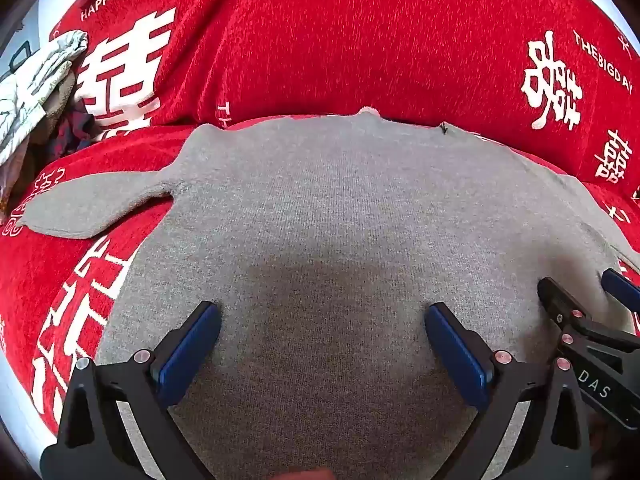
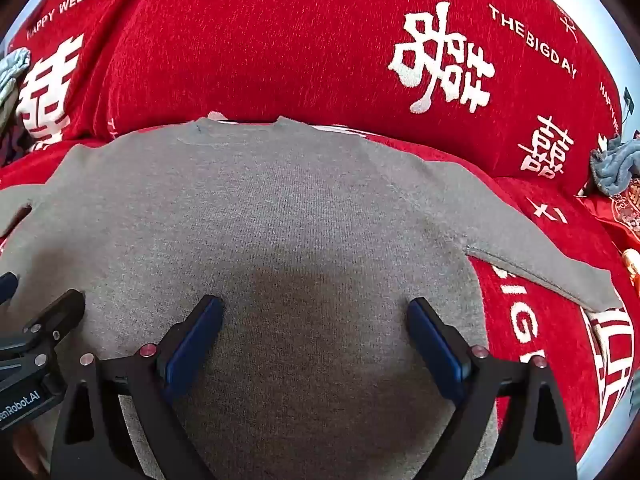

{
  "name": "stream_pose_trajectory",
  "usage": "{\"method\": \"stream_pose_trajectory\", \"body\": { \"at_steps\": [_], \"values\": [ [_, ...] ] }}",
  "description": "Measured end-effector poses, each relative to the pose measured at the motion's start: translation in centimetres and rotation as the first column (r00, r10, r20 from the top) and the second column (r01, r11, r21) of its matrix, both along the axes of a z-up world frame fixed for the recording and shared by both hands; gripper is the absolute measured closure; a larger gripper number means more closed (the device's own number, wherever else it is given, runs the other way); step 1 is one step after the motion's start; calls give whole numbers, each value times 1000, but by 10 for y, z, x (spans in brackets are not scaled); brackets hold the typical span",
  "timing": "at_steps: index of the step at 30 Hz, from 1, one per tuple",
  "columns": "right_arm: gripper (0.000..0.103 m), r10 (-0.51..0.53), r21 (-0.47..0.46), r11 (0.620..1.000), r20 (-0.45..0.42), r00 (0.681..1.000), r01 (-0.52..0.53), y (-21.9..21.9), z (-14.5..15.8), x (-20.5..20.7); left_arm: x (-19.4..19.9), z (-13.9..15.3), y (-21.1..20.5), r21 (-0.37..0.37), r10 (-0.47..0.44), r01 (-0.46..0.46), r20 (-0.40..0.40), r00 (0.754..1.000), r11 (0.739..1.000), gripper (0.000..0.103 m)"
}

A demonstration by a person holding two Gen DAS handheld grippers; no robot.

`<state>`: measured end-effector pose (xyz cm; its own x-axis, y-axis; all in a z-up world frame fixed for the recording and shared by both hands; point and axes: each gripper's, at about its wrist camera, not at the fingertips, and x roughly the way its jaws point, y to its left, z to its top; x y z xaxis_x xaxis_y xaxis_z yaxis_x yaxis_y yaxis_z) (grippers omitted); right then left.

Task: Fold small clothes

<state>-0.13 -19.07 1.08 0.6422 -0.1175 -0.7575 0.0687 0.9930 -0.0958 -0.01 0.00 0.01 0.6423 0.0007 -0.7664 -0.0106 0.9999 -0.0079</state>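
Note:
A small grey knit sweater (image 1: 340, 208) lies flat on a red sofa cover, collar toward the backrest, both sleeves spread out sideways. Its left sleeve (image 1: 92, 208) points to the left; its right sleeve (image 2: 540, 256) runs to the right. My left gripper (image 1: 322, 316) hovers open over the sweater's lower left half, nothing between its blue pads. My right gripper (image 2: 316, 312) is open over the lower right half, also with nothing in it. Each gripper shows at the edge of the other's view: the right one (image 1: 580, 300), the left one (image 2: 40, 312).
The red sofa cover (image 1: 360, 40) with white lettering rises into a backrest behind the sweater. A pile of other clothes (image 1: 36, 92) sits at the far left. A blue-grey garment (image 2: 616, 164) lies at the far right beside a red patterned cloth (image 2: 624, 216).

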Motion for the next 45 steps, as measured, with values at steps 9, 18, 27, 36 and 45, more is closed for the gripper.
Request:
{"method": "stream_pose_trajectory", "body": {
  "at_steps": [9, 18, 27, 36, 45],
  "values": [
    [8, -3, 8, 1000, 0, 1000, 3, 1, 0, 1, 0, 0, 0, -5, 0, 0, 3, 1000, 1000, 0],
    [7, -5, 15, 1000, -9, 1000, 5, -2, 0, 4, -3, 7, -1, -4, 0, 0, 5, 1000, 1000, 0],
    [6, -7, 30, 1000, -16, 1000, 7, -6, 0, 6, -3, 6, -1, -5, 0, 0, 8, 1000, 1000, 0],
    [6, -7, 36, 999, -19, 1000, 8, -5, -1, 6, -3, 4, 0, -6, 0, 0, 11, 1000, 1000, 0],
    [6, -8, 36, 999, -20, 1000, 9, -6, 0, 6, -4, 5, -1, -7, 0, 0, 12, 1000, 1000, 0]
  ]
}}
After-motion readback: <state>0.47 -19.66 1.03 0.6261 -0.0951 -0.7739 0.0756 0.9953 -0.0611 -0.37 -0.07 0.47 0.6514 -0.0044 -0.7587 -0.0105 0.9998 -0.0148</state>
